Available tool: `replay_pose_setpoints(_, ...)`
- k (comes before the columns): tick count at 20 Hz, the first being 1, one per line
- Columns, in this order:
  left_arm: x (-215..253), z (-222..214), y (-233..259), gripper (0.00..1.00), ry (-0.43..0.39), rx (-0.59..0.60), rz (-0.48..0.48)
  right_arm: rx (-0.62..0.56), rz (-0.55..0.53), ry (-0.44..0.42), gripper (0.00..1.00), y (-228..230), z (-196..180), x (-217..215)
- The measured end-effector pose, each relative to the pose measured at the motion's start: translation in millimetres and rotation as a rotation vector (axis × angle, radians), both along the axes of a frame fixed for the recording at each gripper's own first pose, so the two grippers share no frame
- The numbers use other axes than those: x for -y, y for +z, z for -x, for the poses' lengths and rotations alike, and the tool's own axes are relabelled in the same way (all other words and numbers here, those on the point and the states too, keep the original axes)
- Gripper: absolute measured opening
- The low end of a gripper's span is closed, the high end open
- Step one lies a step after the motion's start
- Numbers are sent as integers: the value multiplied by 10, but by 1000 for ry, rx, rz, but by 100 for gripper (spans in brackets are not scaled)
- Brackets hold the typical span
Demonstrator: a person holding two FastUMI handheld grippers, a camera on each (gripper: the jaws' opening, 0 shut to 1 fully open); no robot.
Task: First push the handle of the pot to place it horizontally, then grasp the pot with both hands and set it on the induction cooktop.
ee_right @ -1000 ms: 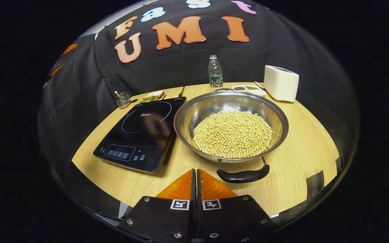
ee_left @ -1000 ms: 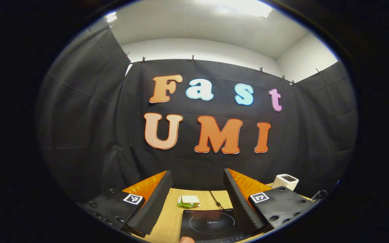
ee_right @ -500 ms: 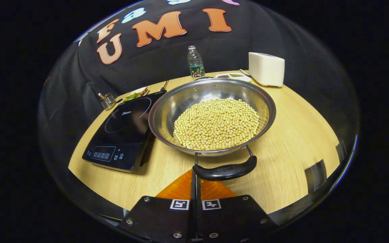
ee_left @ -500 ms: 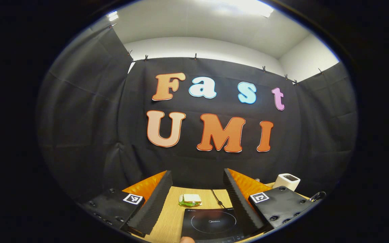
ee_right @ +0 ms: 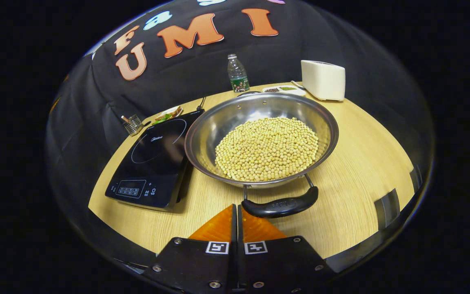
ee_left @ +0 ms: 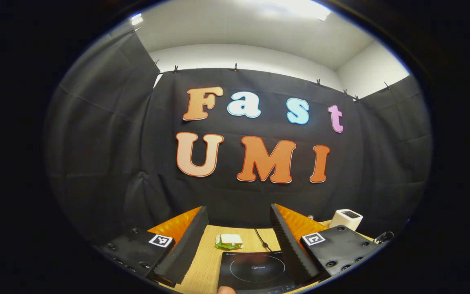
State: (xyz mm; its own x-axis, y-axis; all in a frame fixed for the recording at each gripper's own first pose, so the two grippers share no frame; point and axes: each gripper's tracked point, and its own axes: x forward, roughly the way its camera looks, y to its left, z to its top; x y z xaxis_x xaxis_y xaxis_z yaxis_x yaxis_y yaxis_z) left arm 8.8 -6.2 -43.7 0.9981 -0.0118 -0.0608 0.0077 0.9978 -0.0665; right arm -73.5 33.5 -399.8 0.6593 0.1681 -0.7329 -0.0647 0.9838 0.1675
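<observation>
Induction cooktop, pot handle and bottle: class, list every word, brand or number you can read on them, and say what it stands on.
No text can be quoted.
On the induction cooktop: a brand mark and control-panel symbols, too small to read.
On the pot handle: a raised mark, too blurred to read.
On the bottle: a label, too small to read.

Toaster [ee_right: 323, 80], bottle [ee_right: 238, 74], sandwich [ee_left: 229, 241]

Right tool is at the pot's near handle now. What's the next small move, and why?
Probably nudge the shut right tool sideways against the black handle, swinging it round. The pot of beans stands on the table beside the cooktop, handle facing the camera, not sideways.
</observation>
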Motion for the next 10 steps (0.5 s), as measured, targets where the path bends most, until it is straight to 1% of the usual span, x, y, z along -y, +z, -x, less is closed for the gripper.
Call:
replay_pose_setpoints(5,-18,-41,-47,100,-1,-6,11,44,-1,50,0,155,-101,-226)
replay_pose_setpoints(8,-66,-65,-101,100,2,-20,17,37,19,43,0,131,-193,-207)
replay_pose_setpoints(10,-114,-67,-99,100,10,-21,12,23,33,24,0,77,-230,-124)
